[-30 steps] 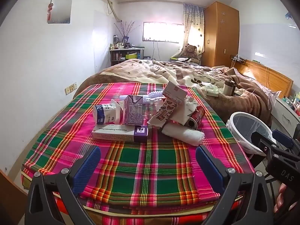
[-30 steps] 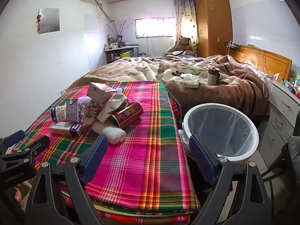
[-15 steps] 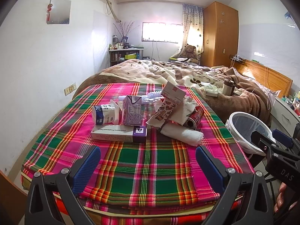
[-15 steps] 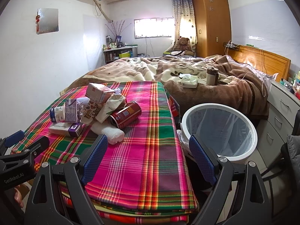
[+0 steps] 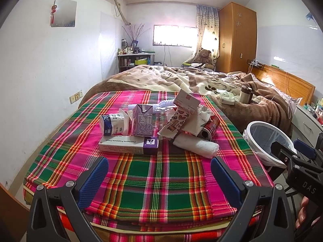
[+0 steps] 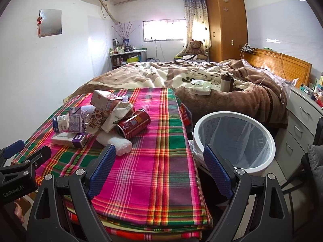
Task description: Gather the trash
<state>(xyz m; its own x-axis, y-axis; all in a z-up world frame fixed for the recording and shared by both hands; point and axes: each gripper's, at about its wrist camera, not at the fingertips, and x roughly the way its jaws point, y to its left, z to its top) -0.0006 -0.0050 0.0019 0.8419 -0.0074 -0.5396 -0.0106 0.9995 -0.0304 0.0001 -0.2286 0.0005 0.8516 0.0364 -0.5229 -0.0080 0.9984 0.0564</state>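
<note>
A heap of trash lies on the plaid cloth (image 5: 157, 173): a white and purple cream box (image 5: 129, 143), a purple drink carton (image 5: 143, 123), a white pouch with blue label (image 5: 113, 124), a rolled white towel (image 5: 195, 144), a red can (image 5: 210, 126) and a pink carton (image 5: 186, 101). My left gripper (image 5: 157, 178) is open, nothing between its fingers, short of the cream box. My right gripper (image 6: 159, 169) is open over the cloth's right edge, with the can (image 6: 134, 123) ahead left and the white bin (image 6: 234, 139) ahead right.
A bed with a brown blanket (image 6: 201, 84) lies beyond the cloth, bearing a tissue pack (image 6: 201, 88) and a flask (image 6: 226, 81). Drawers (image 6: 300, 121) stand to the right of the bin. A wardrobe (image 5: 237, 38) and a shelf (image 5: 135, 59) are at the back.
Both views have shifted only slightly; the grippers stay open and the trash has not moved.
</note>
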